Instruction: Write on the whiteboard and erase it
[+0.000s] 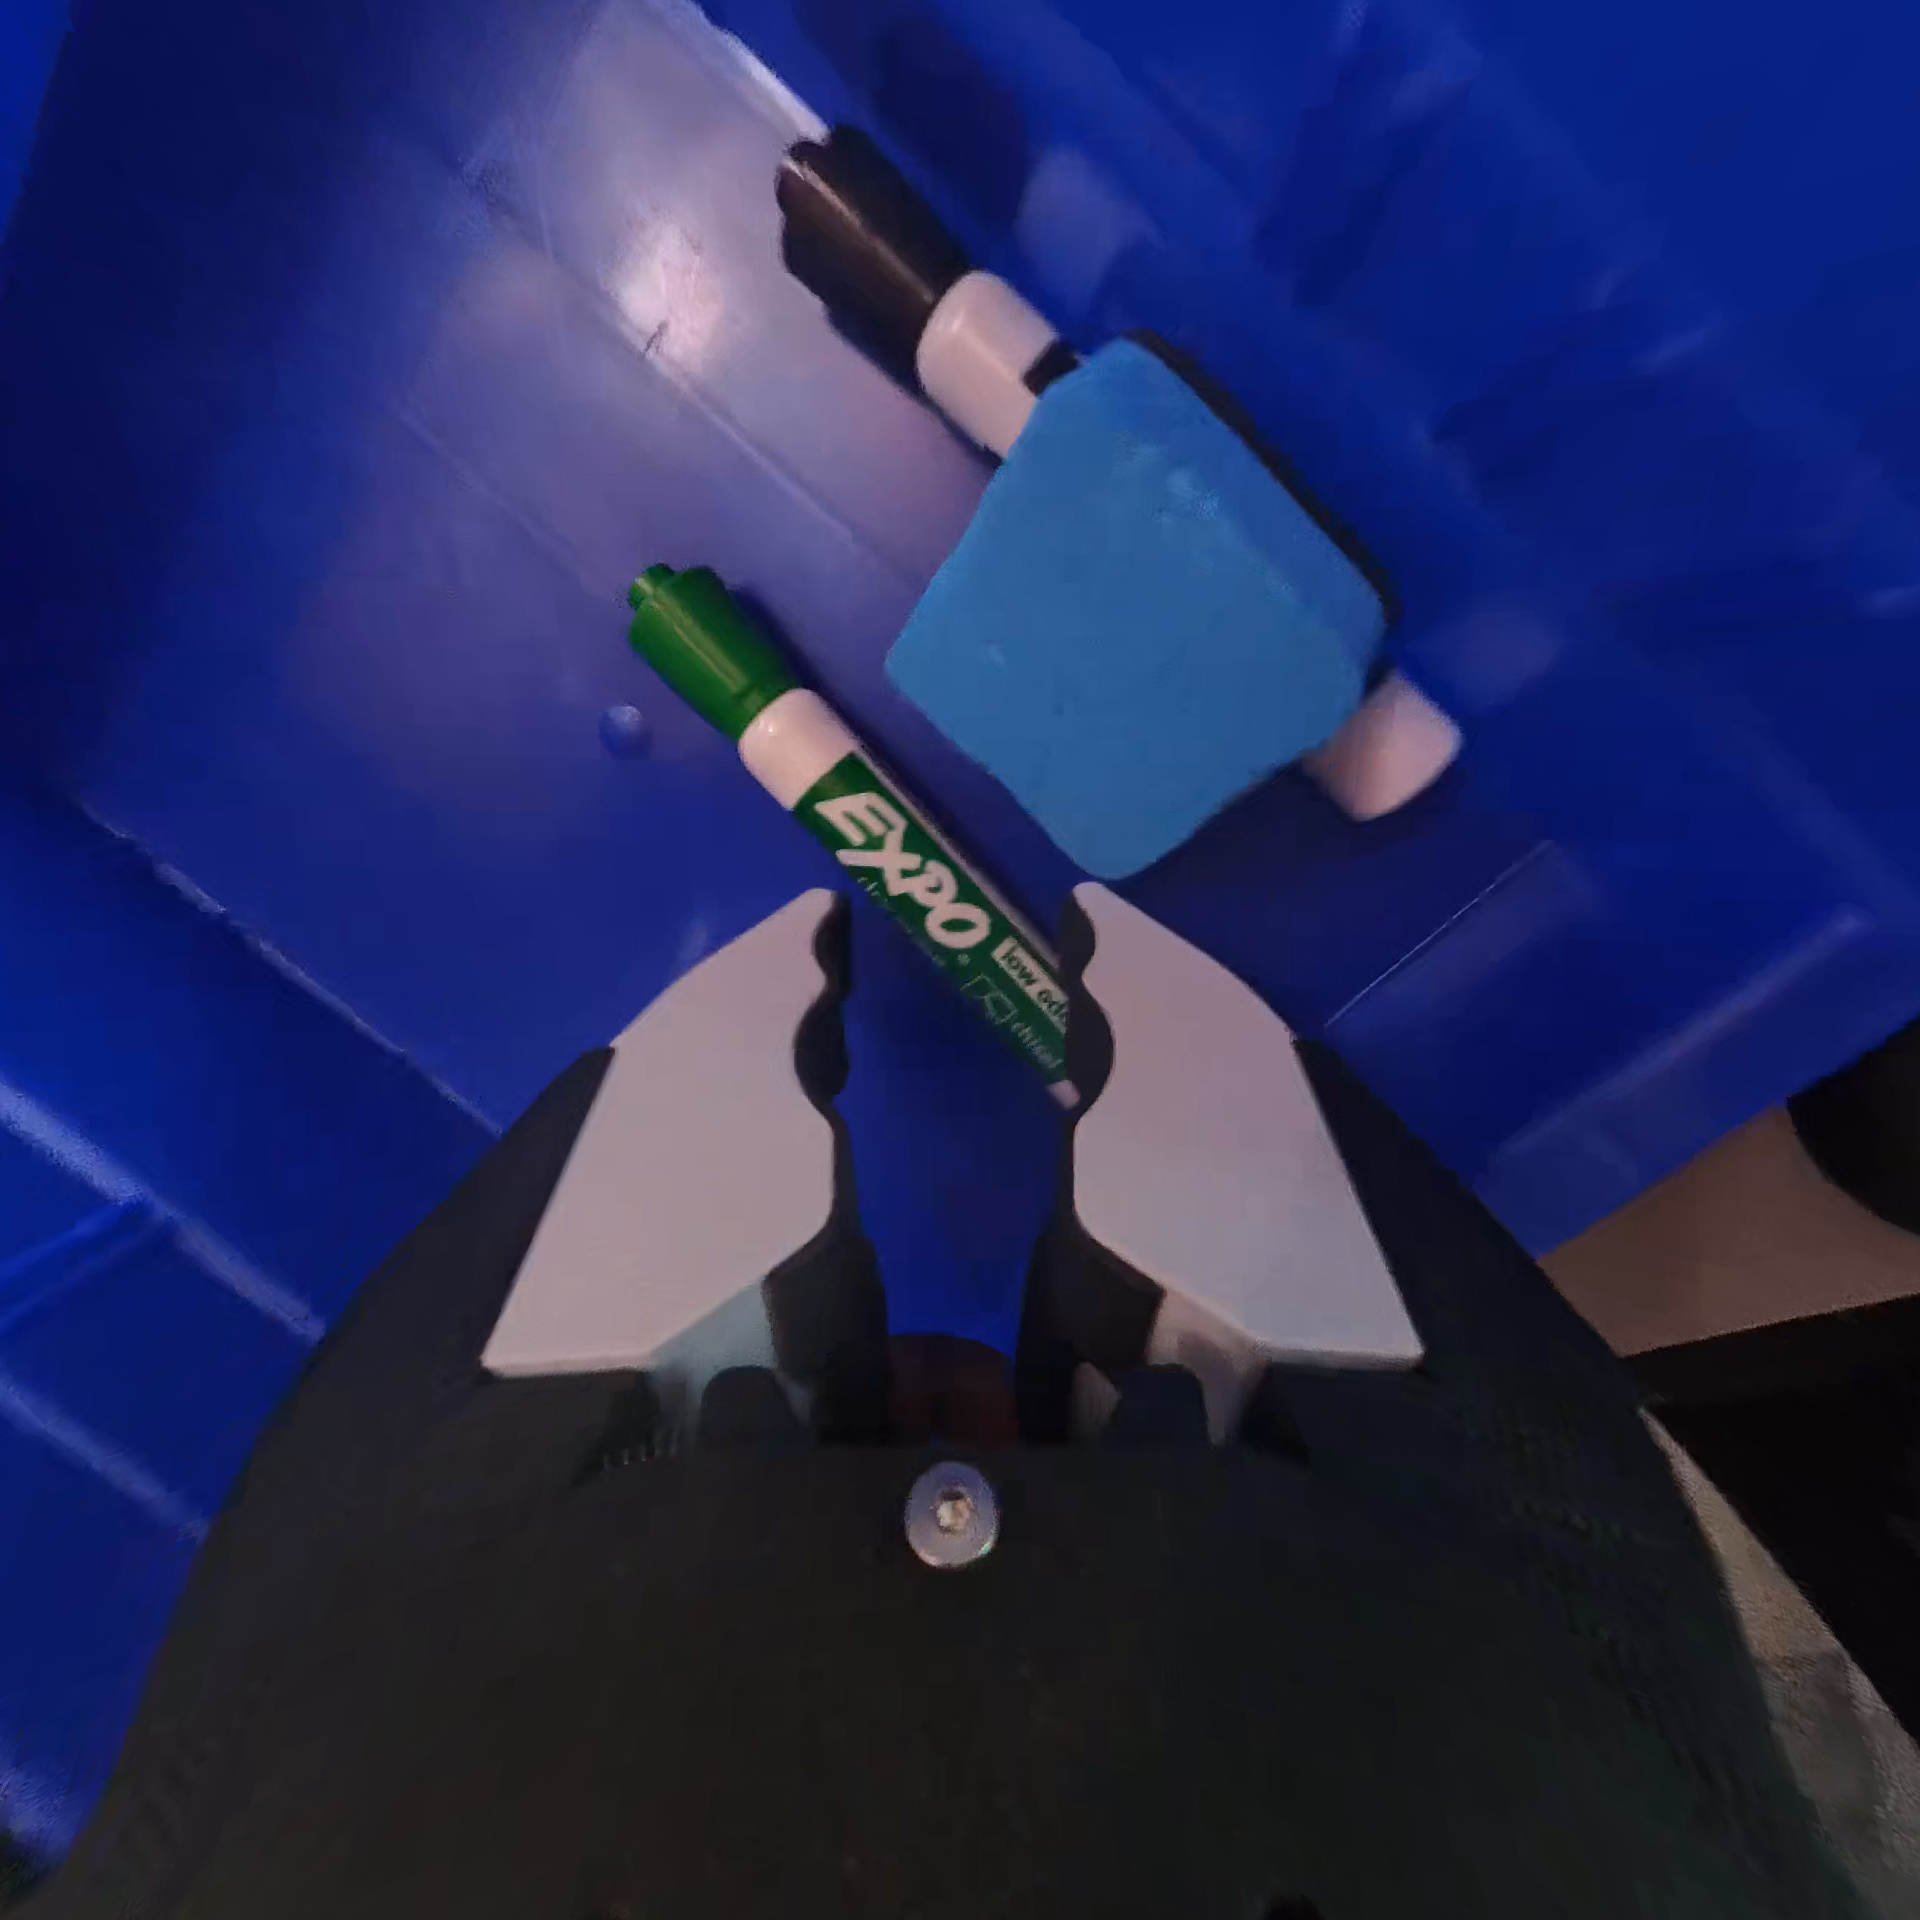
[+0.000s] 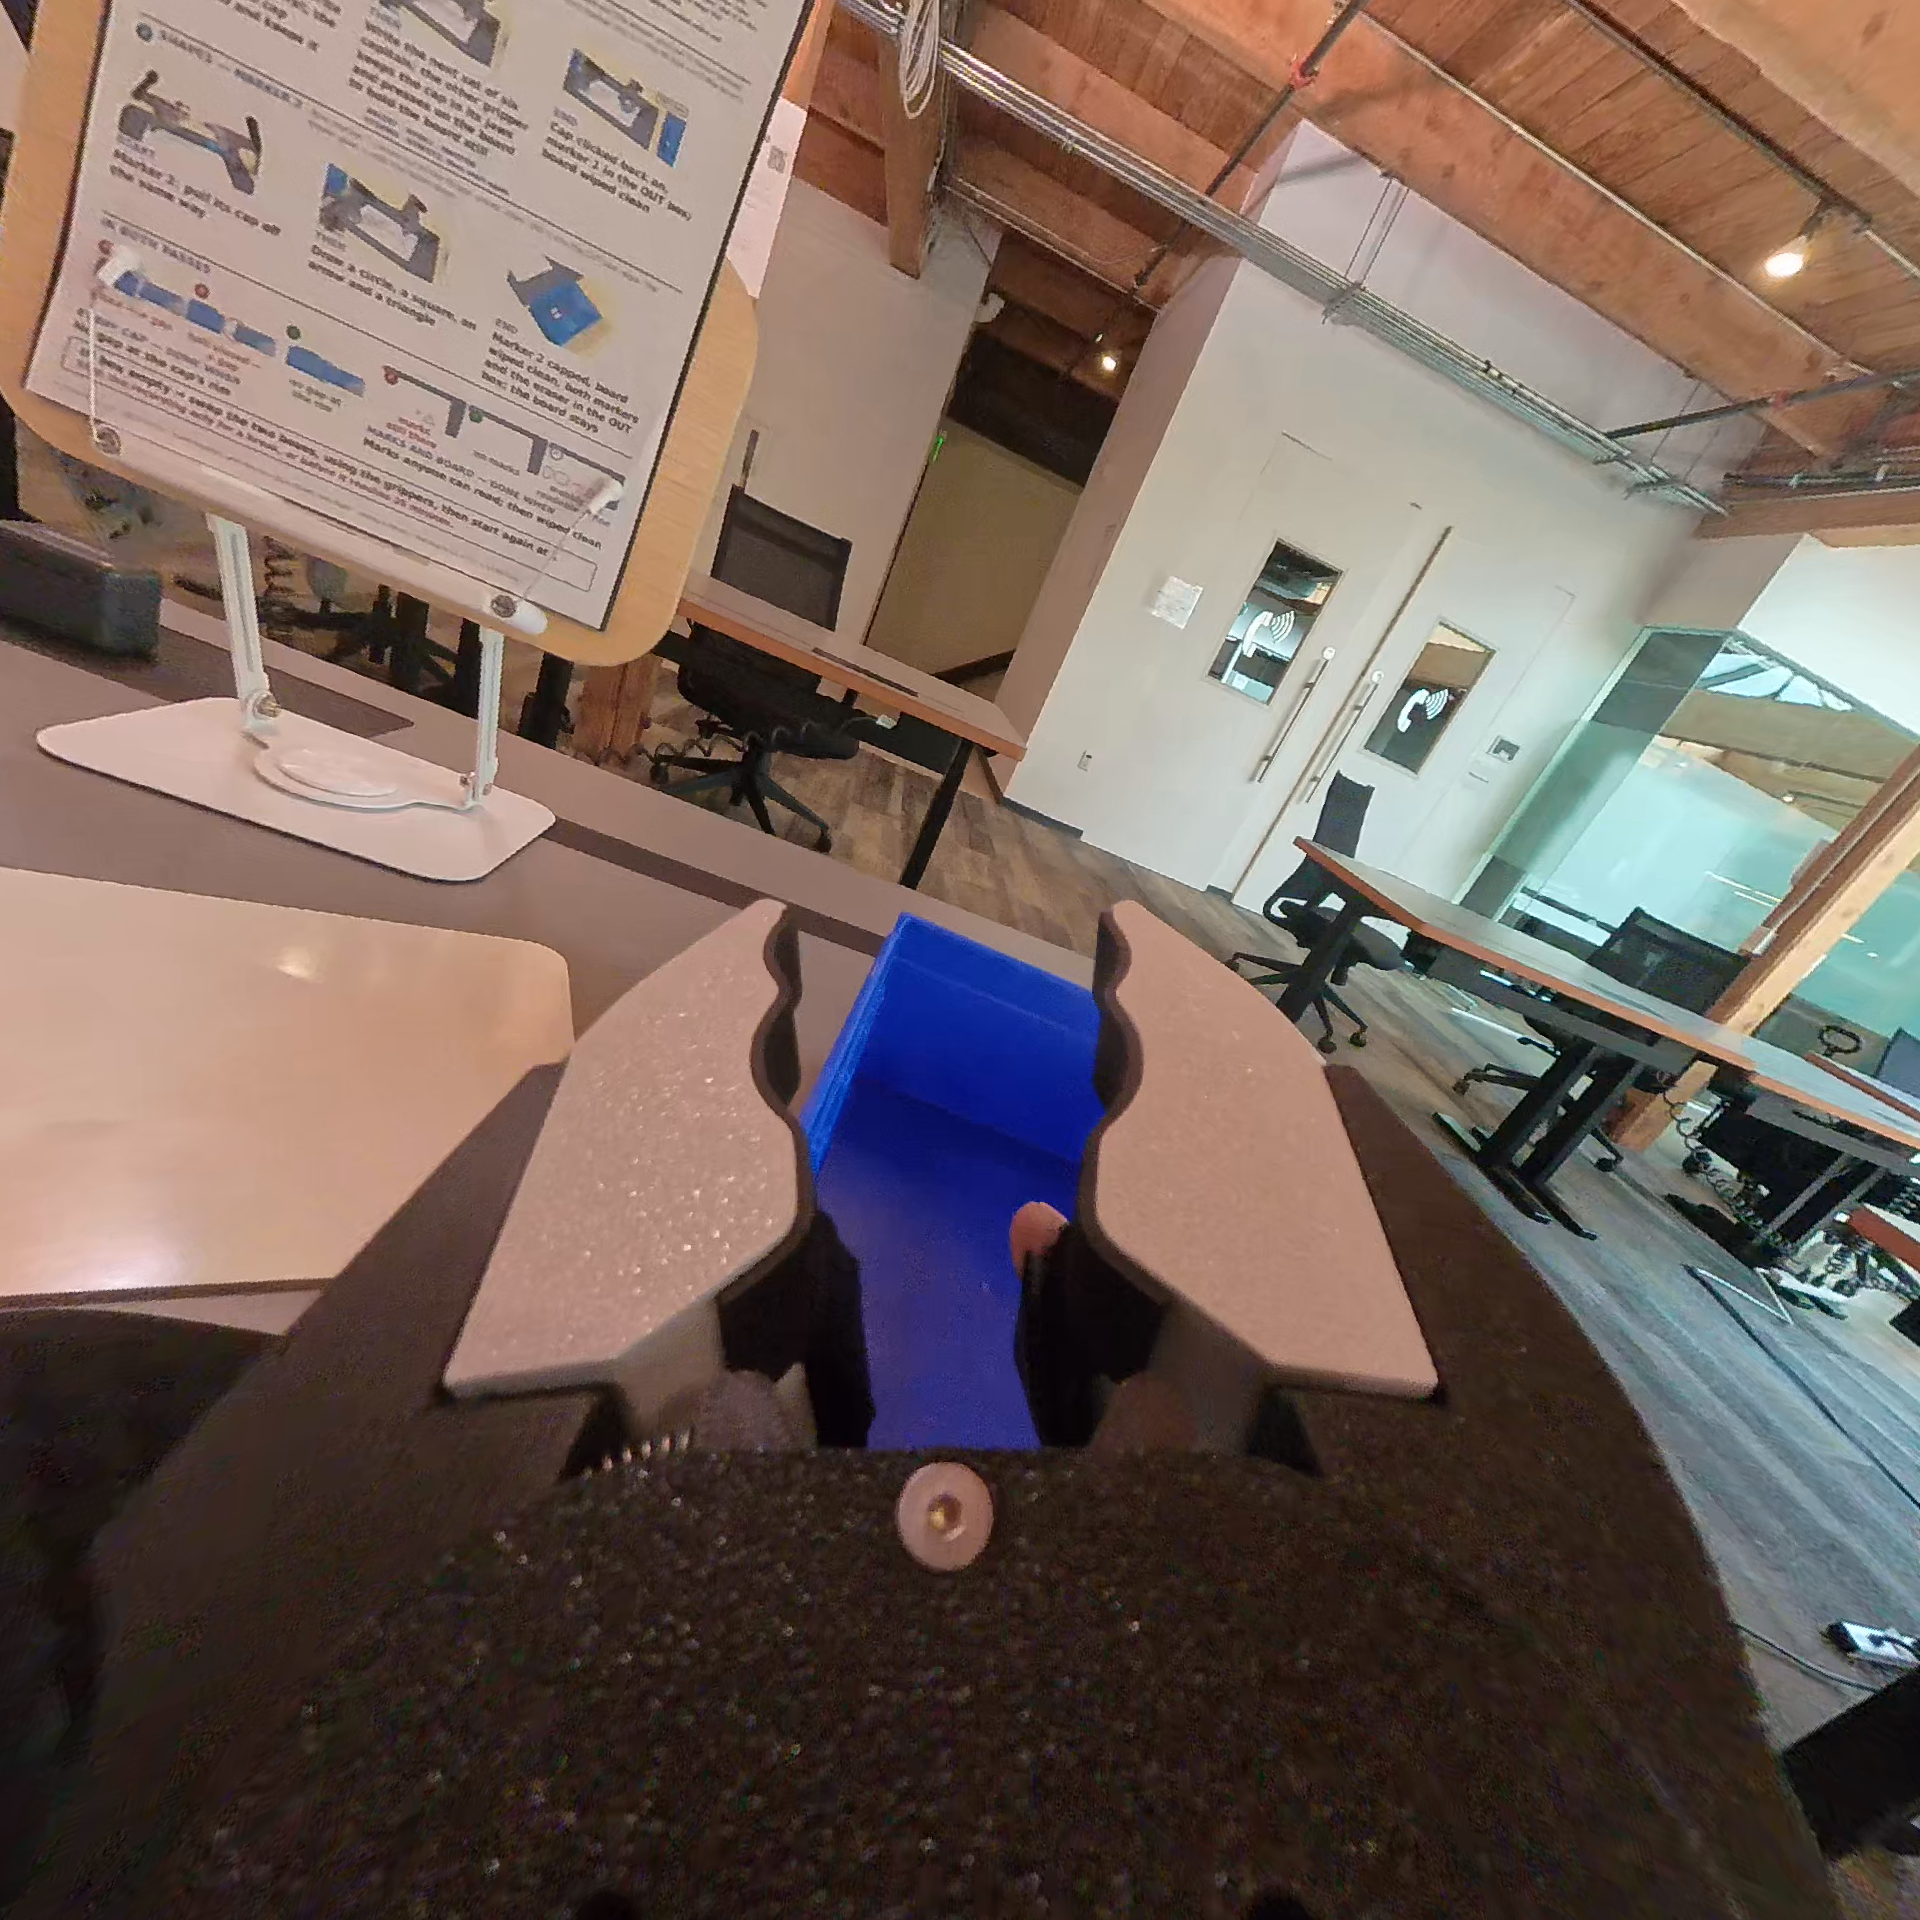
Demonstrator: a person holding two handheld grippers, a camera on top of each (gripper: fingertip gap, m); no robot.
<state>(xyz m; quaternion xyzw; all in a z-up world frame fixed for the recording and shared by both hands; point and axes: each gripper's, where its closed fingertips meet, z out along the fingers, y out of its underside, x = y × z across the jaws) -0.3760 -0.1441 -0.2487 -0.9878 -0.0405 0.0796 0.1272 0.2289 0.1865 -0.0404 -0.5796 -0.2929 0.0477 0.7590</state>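
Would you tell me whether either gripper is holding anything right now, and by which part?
Nothing is held: the left gripper is open above the green marker, and the right gripper is open and empty.

White lettering runs along the green marker's [image 1: 904,883] barrel in the blue bin [image 1: 312,623] — printed lines cover the instruction sheet [image 2: 395,260]; well right of it, a paper notice [image 2: 1177,601], unreadable.

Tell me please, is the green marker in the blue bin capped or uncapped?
Capped: the green-barrelled marker lying in the blue plastic bin has its green cap on.
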